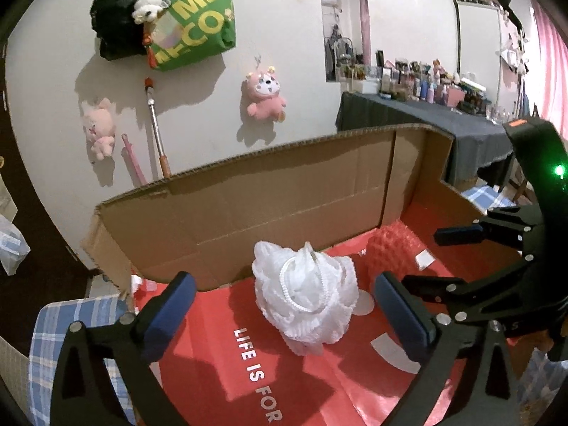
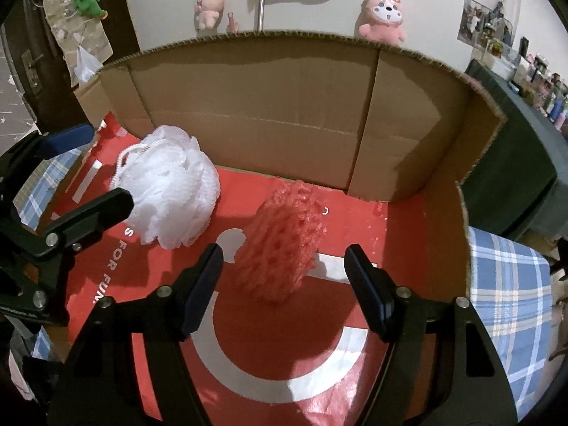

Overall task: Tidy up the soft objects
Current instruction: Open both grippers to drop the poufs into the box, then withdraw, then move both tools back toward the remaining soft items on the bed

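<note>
A white mesh bath puff lies on the red printed floor of an open cardboard box. My left gripper is open, its fingers on either side of the puff, not touching it. A red foam fruit net lies to the right of the puff in the box. My right gripper is open and empty, just in front of the net. The net also shows in the left wrist view, partly hidden. The right gripper shows at that view's right edge.
The box's tall back and right walls close off the far side. A blue plaid cloth lies under the box. Plush toys and bags hang on the wall behind. A dark-covered table with bottles stands at the right.
</note>
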`<state>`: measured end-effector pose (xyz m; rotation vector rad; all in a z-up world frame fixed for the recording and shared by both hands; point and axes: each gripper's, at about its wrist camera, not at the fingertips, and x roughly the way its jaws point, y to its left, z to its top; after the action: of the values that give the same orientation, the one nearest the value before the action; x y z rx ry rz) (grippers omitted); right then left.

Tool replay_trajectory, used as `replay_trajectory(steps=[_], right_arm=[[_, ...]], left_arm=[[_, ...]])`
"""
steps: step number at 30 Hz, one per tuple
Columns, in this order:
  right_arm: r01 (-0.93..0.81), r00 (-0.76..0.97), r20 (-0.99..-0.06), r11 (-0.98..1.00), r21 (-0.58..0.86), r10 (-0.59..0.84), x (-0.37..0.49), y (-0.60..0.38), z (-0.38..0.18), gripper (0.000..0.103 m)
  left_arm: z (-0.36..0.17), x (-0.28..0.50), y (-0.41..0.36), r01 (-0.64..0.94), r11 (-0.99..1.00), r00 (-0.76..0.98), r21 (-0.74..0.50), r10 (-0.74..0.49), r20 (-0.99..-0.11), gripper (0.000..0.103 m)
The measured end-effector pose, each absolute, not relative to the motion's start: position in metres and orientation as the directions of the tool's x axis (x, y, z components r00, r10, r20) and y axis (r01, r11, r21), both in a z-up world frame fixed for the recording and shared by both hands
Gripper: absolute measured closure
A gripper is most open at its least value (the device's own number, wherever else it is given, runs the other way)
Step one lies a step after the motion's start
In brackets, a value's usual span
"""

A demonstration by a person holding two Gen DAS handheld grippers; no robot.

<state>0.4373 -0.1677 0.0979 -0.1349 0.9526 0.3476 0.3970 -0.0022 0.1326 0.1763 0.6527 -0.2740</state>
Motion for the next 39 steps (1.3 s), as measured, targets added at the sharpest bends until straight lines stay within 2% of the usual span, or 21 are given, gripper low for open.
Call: replay_trajectory(steps=[6,12,16,21,24,31,39], right_arm=[[-0.338,0.571,-0.79,0.941,0.022,0.224,0.419,-0.173,0.118,0.032],[-0.322,0.638,-0.735,0.947,0.013,0.227,0.383,-0.179,0.16,0.03],[-0.321,0.694,-0.681,0.947,0.002,0.236,0.346,-0.183,0.197,0.02],[-0.318,0.769,-0.591,0.948,-0.022,0.245,0.29,-0.186,0.239,0.018],[-0.32,0.802,-0.54,0.947,-0.028,0.255,0.255,-0.189,0.26,0.012],[-0.303,0.877,-0.403,0.952,-0.045,0.26,0.168,-0.201,0.294,0.006],[-0.274,0.931,-0.269,0.959,-0.067,0.247,0.078,-0.21,0.298,0.003]], left_arm=[[0.158,0.372,0.002,0.279,0.958,0.792,0.064,-0.192,-0.58,0.0],[0.197,0.326,0.01,0.253,0.966,0.84,0.058,-0.19,-0.508,0.0],[0.224,0.286,0.014,0.246,0.968,0.871,0.051,-0.198,-0.449,0.0],[0.257,0.226,0.019,0.255,0.966,0.907,0.047,-0.222,-0.358,0.0],[0.269,0.196,0.021,0.259,0.965,0.918,0.042,-0.232,-0.321,0.0],[0.279,0.123,0.03,0.254,0.966,0.941,0.049,-0.236,-0.242,0.0],[0.26,0.047,0.036,0.237,0.97,0.962,0.048,-0.227,-0.15,0.0]])
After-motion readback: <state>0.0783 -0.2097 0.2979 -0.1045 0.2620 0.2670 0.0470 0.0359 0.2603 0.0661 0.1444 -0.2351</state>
